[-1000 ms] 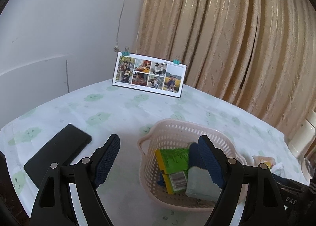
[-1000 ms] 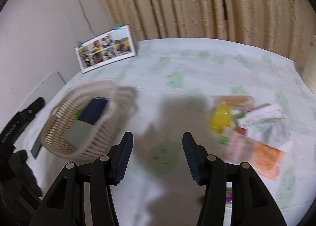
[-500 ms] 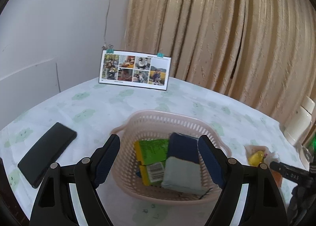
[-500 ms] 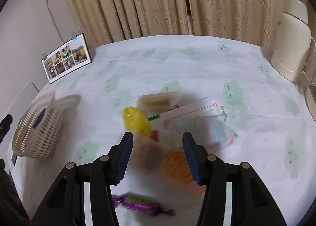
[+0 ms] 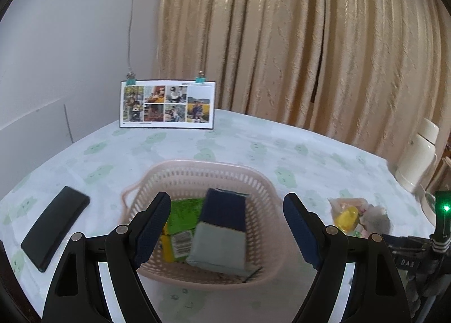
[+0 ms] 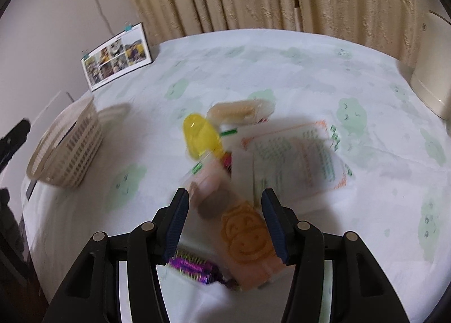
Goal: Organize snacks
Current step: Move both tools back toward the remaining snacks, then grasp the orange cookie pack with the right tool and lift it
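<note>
Beige curtains (image 5: pixel 310 55) back a table (image 5: pixel 253 148) with a cloud-print cloth. Left gripper (image 5: pixel 227 227) hangs open above the pink basket (image 5: pixel 265 187) near the table's left edge; right gripper (image 6: pixel 224 224) gapes over the orange snack packet (image 6: pixel 245 241) at the near edge.

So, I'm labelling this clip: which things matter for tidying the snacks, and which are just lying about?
Job: basket, packets in it, loose snack pile.
Lying about: photo card, black phone, white flask.
</note>
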Demonstrator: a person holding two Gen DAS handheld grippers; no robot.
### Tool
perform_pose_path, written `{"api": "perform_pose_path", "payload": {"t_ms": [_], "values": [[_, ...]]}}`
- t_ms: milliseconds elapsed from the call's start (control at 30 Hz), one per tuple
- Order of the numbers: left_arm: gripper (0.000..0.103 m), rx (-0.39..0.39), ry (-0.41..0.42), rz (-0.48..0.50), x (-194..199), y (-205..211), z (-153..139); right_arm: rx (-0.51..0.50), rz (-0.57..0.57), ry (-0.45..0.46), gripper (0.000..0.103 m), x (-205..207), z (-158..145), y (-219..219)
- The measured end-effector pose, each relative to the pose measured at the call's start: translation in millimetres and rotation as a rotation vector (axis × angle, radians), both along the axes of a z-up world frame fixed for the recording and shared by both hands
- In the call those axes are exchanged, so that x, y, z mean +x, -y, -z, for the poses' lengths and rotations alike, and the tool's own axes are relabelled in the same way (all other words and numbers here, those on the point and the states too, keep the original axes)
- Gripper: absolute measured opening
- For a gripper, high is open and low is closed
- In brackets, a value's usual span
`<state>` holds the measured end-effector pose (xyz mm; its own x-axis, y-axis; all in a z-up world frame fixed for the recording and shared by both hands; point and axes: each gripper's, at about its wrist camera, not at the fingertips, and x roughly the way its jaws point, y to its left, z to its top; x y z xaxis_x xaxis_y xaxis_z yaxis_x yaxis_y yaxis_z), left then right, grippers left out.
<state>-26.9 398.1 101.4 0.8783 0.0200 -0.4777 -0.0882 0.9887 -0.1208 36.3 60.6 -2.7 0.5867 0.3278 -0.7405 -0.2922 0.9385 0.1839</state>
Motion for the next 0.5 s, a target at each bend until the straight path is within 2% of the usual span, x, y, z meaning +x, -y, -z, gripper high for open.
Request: {"api": "perform_pose_path", "payload": {"t_ms": [233, 500], "values": [[0.082, 0.007, 0.000, 0.031, -0.8, 13.5, -1.4, -0.034, -0.034, -0.022, 0.053, -16.9, 4.3, -2.4], [0.082, 0.017, -0.005, 0.064, -4.7, 28.7, -2.9, -0.111, -0.053, 0.003, 0.052, -24.1, 4.0, -9.3]]}}
